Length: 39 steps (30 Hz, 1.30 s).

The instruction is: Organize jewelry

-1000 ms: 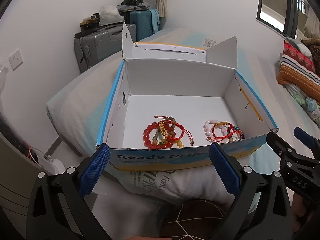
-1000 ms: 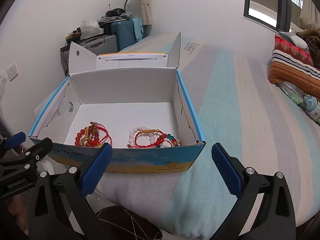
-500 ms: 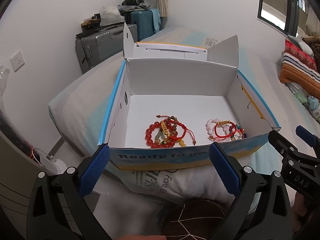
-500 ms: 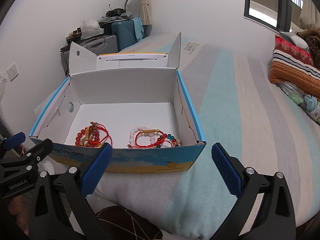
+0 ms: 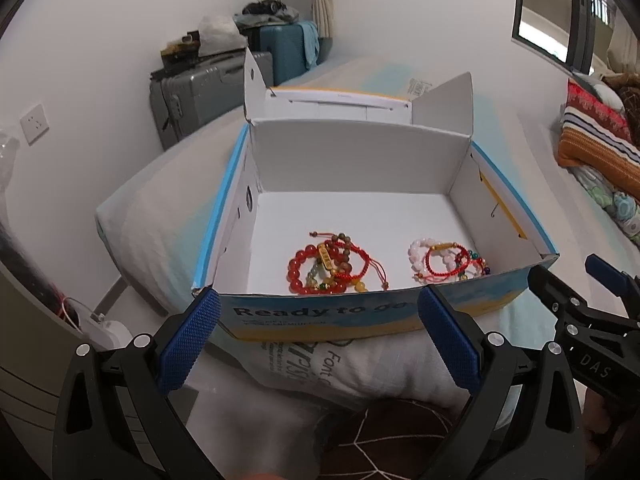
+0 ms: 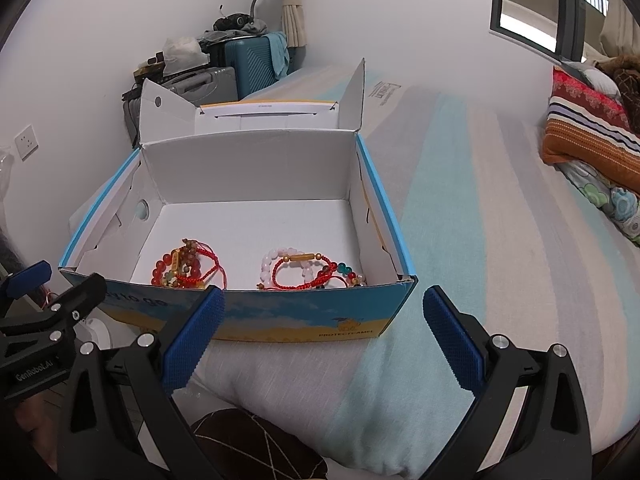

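— Starting with the biggest thing, what do you count?

— One bed (image 6: pixel 480 208) with a striped cover of pale blue and grey. One open cardboard box (image 5: pixel 360 152) sits on it, lid flaps standing up at the back. Against the far wall stand two suitcases, a grey suitcase (image 5: pixel 200 96) and a teal suitcase (image 5: pixel 286 50).

— And inside the box?

— Two heaps of bracelets, both on the white floor close to the near wall. The left heap (image 5: pixel 332 266) is mostly large red beads with brown and yellow ones and red cord. The right heap (image 5: pixel 444 260) has pale pink beads, a red cord with a gold tube, and a few green and dark beads. The heaps lie apart, not touching.

— Any writing?

— The box front reads "Ready to go" in the left wrist view and "PROTECTCAMEL" low on its right end in the right wrist view. One gripper body shows "GenRobot.AI", the other "DAS".

— The fingers?

— The left gripper (image 5: pixel 318 338) has its blue-padded fingers (image 5: pixel 188 342) spread wide, holding nothing, hovering just short of the box's near wall. The right gripper (image 6: pixel 320 338) is the same: fingers (image 6: pixel 452 344) spread wide, empty, in front of the box's right corner.
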Each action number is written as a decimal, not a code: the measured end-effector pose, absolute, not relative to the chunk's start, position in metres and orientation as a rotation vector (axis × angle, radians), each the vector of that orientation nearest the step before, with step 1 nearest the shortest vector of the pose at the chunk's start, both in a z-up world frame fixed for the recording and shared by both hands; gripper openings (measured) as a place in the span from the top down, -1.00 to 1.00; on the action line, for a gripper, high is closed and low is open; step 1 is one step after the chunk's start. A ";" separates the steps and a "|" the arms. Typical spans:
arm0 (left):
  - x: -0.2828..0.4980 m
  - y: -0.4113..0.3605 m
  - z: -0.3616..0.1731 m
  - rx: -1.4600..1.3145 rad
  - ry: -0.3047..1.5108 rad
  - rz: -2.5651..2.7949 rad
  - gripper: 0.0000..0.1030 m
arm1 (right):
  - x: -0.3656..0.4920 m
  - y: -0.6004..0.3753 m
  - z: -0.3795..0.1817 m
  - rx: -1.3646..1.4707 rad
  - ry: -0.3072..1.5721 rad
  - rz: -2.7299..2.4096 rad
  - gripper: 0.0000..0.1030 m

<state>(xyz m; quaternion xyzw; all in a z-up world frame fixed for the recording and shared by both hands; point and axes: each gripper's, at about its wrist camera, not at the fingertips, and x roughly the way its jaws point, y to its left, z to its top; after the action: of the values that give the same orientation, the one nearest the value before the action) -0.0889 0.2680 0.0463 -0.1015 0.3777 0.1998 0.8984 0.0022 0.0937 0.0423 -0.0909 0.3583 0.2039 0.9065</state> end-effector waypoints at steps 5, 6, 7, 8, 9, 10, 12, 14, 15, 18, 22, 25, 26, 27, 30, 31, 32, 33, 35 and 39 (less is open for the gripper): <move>-0.087 0.269 0.046 -0.203 0.798 0.427 -0.89 | 0.003 0.092 0.041 -0.183 0.743 0.418 -0.85; -0.087 0.269 0.046 -0.203 0.796 0.429 -0.89 | 0.003 0.092 0.041 -0.183 0.744 0.419 -0.85; -0.088 0.269 0.046 -0.201 0.794 0.428 -0.89 | 0.003 0.092 0.040 -0.183 0.745 0.419 -0.85; -0.088 0.268 0.046 -0.198 0.793 0.424 -0.89 | 0.003 0.092 0.040 -0.183 0.745 0.420 -0.85; -0.088 0.268 0.046 -0.197 0.792 0.422 -0.89 | 0.003 0.093 0.040 -0.185 0.745 0.419 -0.85; -0.089 0.268 0.047 -0.196 0.792 0.420 -0.89 | 0.003 0.092 0.040 -0.185 0.744 0.419 -0.85; -0.089 0.268 0.047 -0.198 0.791 0.415 -0.89 | 0.003 0.092 0.040 -0.184 0.745 0.419 -0.85; -0.090 0.267 0.047 -0.199 0.787 0.411 -0.89 | 0.003 0.092 0.039 -0.183 0.745 0.419 -0.85; -0.091 0.267 0.048 -0.200 0.786 0.411 -0.89 | 0.003 0.093 0.039 -0.184 0.746 0.419 -0.85; -0.090 0.267 0.048 -0.209 0.786 0.414 -0.89 | 0.003 0.092 0.040 -0.184 0.744 0.420 -0.85; -0.091 0.267 0.049 -0.204 0.785 0.419 -0.89 | 0.002 0.094 0.038 -0.180 0.745 0.423 -0.85; -0.092 0.268 0.049 -0.204 0.782 0.419 -0.89 | 0.002 0.095 0.038 -0.179 0.745 0.424 -0.85; -0.092 0.268 0.049 -0.205 0.781 0.418 -0.89 | 0.001 0.095 0.037 -0.180 0.744 0.423 -0.85; -0.092 0.268 0.049 -0.208 0.782 0.420 -0.89 | 0.002 0.096 0.037 -0.182 0.743 0.423 -0.85; -0.093 0.269 0.049 -0.210 0.781 0.426 -0.89 | 0.000 0.097 0.037 -0.179 0.741 0.424 -0.85; -0.094 0.269 0.050 -0.209 0.781 0.427 -0.89 | 0.000 0.098 0.037 -0.178 0.741 0.423 -0.85; -0.094 0.269 0.050 -0.207 0.780 0.428 -0.89 | 0.000 0.099 0.037 -0.177 0.742 0.424 -0.85; -0.094 0.269 0.050 -0.205 0.780 0.429 -0.89 | 0.000 0.097 0.037 -0.179 0.742 0.425 -0.85; -0.094 0.269 0.051 -0.201 0.778 0.430 -0.89 | 0.000 0.099 0.037 -0.179 0.743 0.425 -0.85; -0.095 0.269 0.053 -0.201 0.774 0.431 -0.89 | 0.000 0.101 0.037 -0.180 0.743 0.428 -0.85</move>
<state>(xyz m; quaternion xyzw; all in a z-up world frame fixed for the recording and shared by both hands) -0.0949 0.2690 0.0528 -0.0973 0.3737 0.2080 0.8987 -0.0003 0.1005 0.0371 -0.0870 0.3596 0.2074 0.9056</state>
